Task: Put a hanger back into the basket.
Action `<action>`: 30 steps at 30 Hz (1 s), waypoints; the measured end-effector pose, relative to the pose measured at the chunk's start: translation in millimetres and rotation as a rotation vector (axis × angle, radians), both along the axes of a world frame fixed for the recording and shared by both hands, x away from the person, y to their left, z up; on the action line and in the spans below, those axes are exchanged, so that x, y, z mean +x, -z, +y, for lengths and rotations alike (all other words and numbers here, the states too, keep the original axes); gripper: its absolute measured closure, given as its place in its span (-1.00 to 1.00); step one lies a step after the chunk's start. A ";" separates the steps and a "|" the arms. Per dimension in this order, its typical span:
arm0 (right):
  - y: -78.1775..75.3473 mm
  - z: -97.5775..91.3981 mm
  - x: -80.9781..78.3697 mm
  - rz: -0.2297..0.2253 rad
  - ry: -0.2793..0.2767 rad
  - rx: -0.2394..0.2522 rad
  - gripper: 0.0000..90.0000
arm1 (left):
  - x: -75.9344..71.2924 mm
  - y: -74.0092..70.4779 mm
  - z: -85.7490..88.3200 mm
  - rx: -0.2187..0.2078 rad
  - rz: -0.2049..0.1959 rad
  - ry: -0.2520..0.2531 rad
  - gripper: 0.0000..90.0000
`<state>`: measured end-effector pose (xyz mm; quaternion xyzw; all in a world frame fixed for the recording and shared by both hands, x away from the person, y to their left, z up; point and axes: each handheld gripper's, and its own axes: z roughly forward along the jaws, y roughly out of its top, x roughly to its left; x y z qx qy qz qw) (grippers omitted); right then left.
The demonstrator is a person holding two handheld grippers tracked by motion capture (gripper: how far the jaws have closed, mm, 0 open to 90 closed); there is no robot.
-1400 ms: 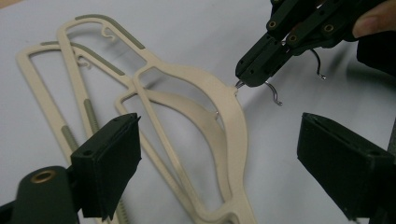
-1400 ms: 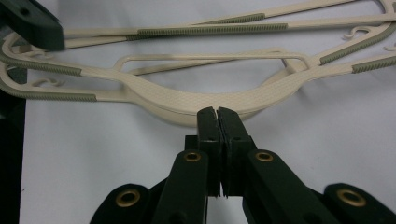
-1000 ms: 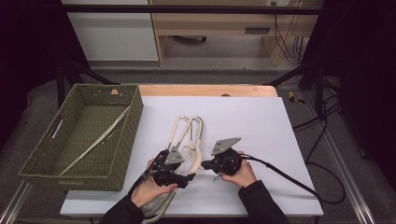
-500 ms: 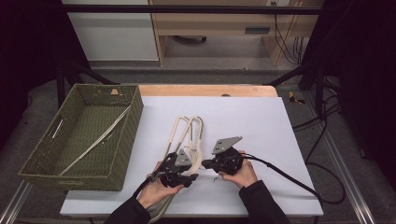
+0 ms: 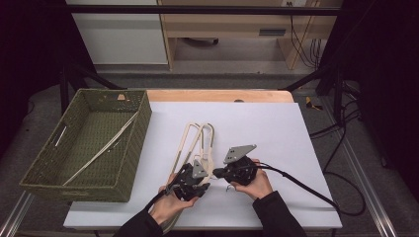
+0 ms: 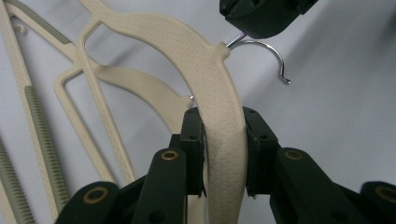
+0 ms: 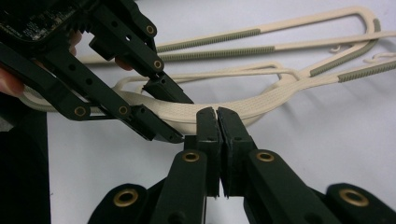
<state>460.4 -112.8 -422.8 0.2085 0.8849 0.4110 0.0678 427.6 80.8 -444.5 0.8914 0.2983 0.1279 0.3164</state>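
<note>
A cream plastic hanger [image 5: 206, 143] lies on the white table [image 5: 276, 128], partly across a second one like it [image 5: 185, 143]. My left gripper [image 5: 206, 174] is shut on the curved neck of the hanger [image 6: 210, 79], its pads [image 6: 192, 135] pressed on both sides. My right gripper [image 5: 216, 173] meets it tip to tip. In the left gripper view the right gripper [image 6: 261, 16] pinches the shank of the metal hook [image 6: 273, 53]. The right gripper [image 7: 217, 116] has its jaws together just in front of the hanger's neck [image 7: 261, 105]; the hook itself is hidden there.
A green woven basket [image 5: 136, 143] stands at the table's left with pale hangers [image 5: 101, 148] lying inside. The second hanger's ribbed arms [image 7: 280, 30] stretch away behind the grip point. Cables [image 5: 306, 190] trail off to the right.
My left gripper has shifted a little right and forward along the hanger, closing up to the right gripper. The right gripper has hardly moved.
</note>
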 end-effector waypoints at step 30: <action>-31.8 -93.0 -19.1 -0.150 0.368 0.327 -0.59 | -5.4 -48.4 52.8 -0.078 -0.021 -0.131 0.77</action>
